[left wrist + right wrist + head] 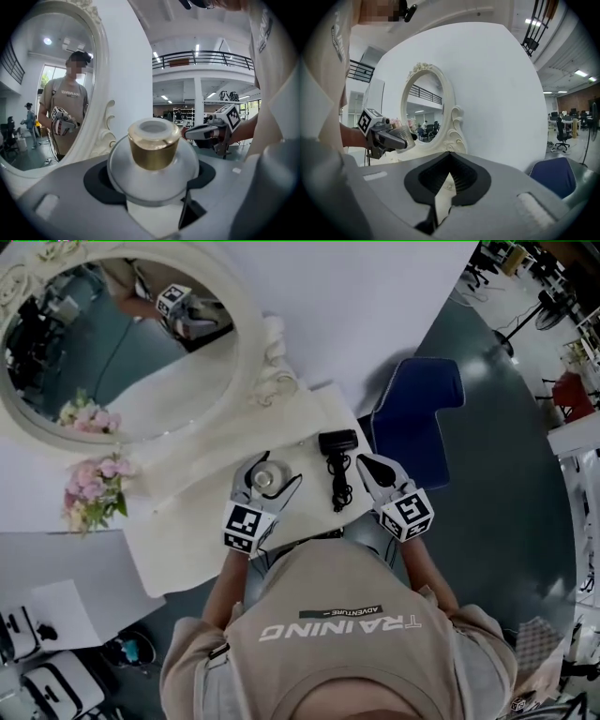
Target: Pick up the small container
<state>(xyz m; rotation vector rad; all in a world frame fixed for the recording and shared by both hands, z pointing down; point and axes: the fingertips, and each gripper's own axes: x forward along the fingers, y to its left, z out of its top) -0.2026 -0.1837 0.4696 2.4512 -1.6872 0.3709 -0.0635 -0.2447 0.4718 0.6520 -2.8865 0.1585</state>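
Holding the small container (153, 180) is the left tool (272, 474), whose jaws stand wide and close on the clear, rounded body from both sides. The pads bear on the widest part of the body, below the gold cap (153, 147). This grip most likely suits the shape: the round body seats in the dark recess of each pad and cannot slide sideways. The container sits upright with the cap uppermost, so any contents remain inside.

The left gripper view shows the white-framed mirror (246, 343) and the room behind the container, not the counter (178, 559). The right gripper view shows the same tool level with the mirror, with the container at its tip. On this evidence, the container appears to be clear of the counter and the pick-up is largely complete.

The right tool (449, 157) has its jaws brought together with nothing between them. It hangs beside the left tool and apart from it, beyond the black corded device (337, 442) on the counter. It is judged to be on standby, placed to avoid the load.

Caution: the body is smooth and curved. A loosened grip may allow it to slip downward.
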